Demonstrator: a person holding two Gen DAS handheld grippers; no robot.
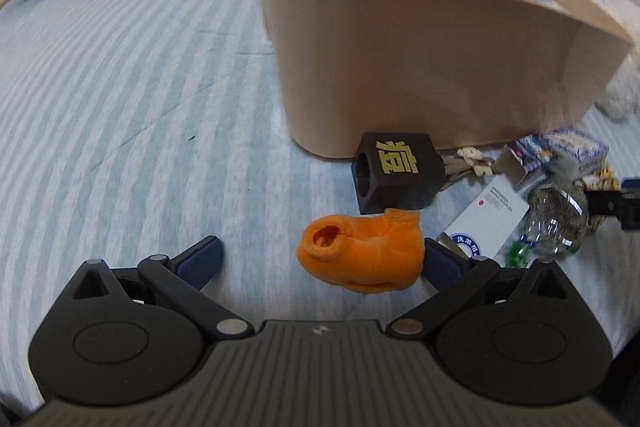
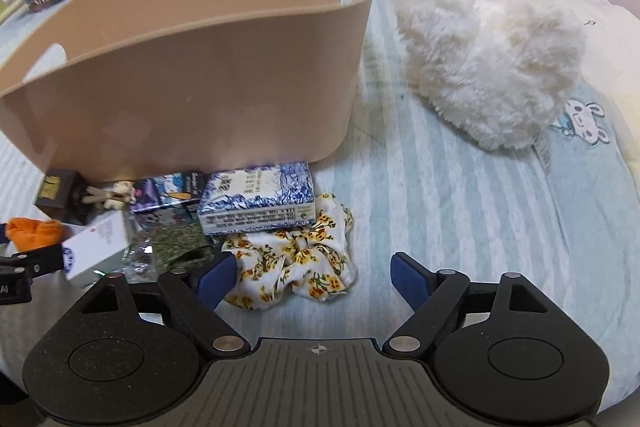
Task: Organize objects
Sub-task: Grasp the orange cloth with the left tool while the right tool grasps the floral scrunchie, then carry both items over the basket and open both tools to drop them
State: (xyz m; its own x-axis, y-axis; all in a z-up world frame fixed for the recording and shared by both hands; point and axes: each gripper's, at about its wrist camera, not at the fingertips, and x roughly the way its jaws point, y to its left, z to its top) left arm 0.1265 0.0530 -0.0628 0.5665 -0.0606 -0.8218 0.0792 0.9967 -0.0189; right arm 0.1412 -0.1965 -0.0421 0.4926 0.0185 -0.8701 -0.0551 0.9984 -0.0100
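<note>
Left wrist view: The left gripper [image 1: 320, 259] points down at a bed with a striped sheet [image 1: 132, 99]. Its jaws stand wide. An orange fabric piece [image 1: 360, 251] lies between the fingers, close against the right-hand finger and well clear of the left-hand one; whether that finger touches it cannot be told. Just beyond the orange fabric piece sits a black cube [image 1: 394, 173] with a yellow character on its face. Beyond the cube stands a beige bin [image 1: 420, 67], upright and open at the top. To the right of the gripper lie a white card [image 1: 490, 223], a clear bag [image 1: 556, 223] and small printed packets [image 1: 560, 151], crowded together.

Right wrist view: The right gripper [image 2: 308, 279] points down at the same bed. Its jaws stand fairly wide and hold nothing. A floral scrunchie [image 2: 296, 255] lies between the fingers, nearer the left-hand finger, with a gap on the right-hand side. Just beyond the scrunchie rests a blue-and-white box [image 2: 256, 199], which overlaps it. The beige bin [image 2: 200, 75] stands beyond the box. A white plush toy [image 2: 492, 63] lies ahead and to the right, well apart from the gripper. The orange fabric piece [image 2: 36, 231] lies at far left.
</note>
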